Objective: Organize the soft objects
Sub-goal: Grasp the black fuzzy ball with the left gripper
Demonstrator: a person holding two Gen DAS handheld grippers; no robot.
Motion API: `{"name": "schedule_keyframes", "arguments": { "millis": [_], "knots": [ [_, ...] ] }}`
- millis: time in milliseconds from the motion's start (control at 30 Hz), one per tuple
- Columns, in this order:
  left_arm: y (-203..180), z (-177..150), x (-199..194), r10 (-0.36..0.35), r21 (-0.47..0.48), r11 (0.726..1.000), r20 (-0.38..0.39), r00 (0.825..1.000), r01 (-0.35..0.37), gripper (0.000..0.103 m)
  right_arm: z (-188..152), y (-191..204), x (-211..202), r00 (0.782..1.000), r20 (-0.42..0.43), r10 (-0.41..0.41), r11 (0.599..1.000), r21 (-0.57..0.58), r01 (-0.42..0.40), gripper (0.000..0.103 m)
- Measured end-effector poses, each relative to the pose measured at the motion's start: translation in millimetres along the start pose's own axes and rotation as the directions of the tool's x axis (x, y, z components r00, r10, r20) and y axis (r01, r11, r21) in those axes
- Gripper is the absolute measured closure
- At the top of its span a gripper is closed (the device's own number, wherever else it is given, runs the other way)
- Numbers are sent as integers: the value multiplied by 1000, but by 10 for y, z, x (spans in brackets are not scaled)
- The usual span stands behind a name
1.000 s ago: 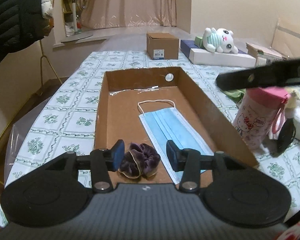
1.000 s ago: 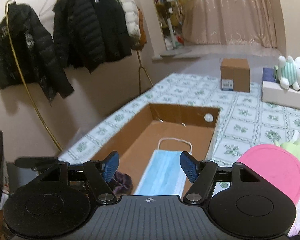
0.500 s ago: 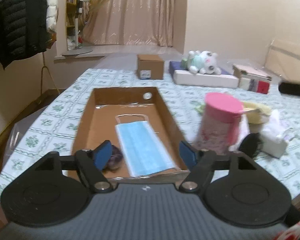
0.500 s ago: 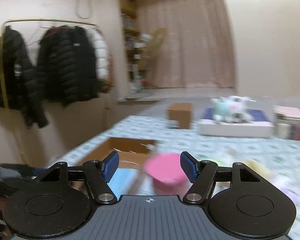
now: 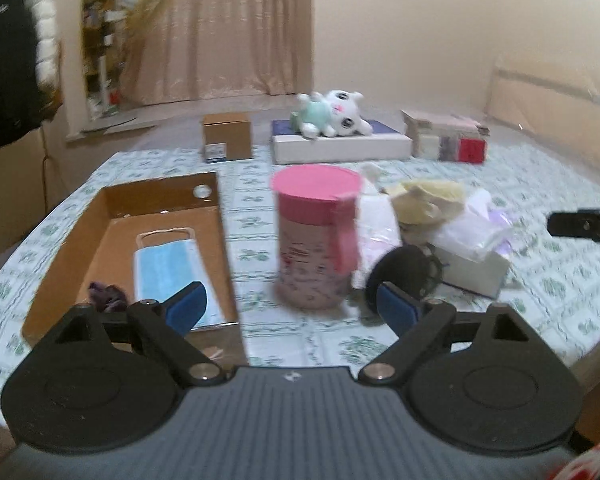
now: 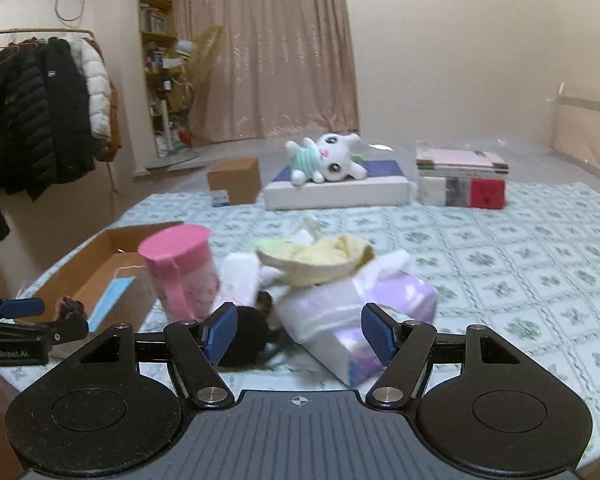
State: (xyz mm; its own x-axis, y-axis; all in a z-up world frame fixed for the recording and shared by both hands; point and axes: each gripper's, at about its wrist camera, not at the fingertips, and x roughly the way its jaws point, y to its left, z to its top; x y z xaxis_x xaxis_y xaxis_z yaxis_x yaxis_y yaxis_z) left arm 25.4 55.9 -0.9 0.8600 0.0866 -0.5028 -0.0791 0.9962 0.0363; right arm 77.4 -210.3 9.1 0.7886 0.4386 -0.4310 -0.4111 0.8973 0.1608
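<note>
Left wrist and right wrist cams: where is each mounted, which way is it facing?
Left wrist: on the left tongs, looking along the open fingers over the table at the pink cup and cardboard tray; the right tongs' tip shows at right.
Right wrist: on the right tongs, also open, facing the tissue pack and yellow cloth; the left tongs show at lower left.
Shared: cup, tray with blue mask, plush toy.
</note>
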Motion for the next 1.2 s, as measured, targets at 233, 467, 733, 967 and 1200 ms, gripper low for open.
{"name": "schedule_keyframes", "arguments": {
  "millis": [233, 467, 733, 967, 1200],
  "knots": [
    [-467, -31, 251, -31, 156, 987, 4, 1000, 30, 12, -52, -224, 86, 999, -34, -25, 999, 39, 27, 34],
    [-797, -136, 588, -55, 275, 960, -19, 998, 58, 15, -98, -372, 243, 997, -66, -31, 997, 65, 35, 34],
    [-1063, -178, 973, -40, 347, 937, -28, 999, 48, 26, -96, -503, 452, 996, -82, -34, 996, 75, 40, 34],
    [-1238, -228, 1257, 14, 401, 916, -18, 1000, -5, 31, -125, -602, 600, 994, -106, -28, 996, 86, 37, 34],
    [-1316, -299, 1440, 55, 442, 896, -22, 998, -40, 31, -154, -672, 674, 992, -121, -27, 994, 99, 39, 34]
  ]
}}
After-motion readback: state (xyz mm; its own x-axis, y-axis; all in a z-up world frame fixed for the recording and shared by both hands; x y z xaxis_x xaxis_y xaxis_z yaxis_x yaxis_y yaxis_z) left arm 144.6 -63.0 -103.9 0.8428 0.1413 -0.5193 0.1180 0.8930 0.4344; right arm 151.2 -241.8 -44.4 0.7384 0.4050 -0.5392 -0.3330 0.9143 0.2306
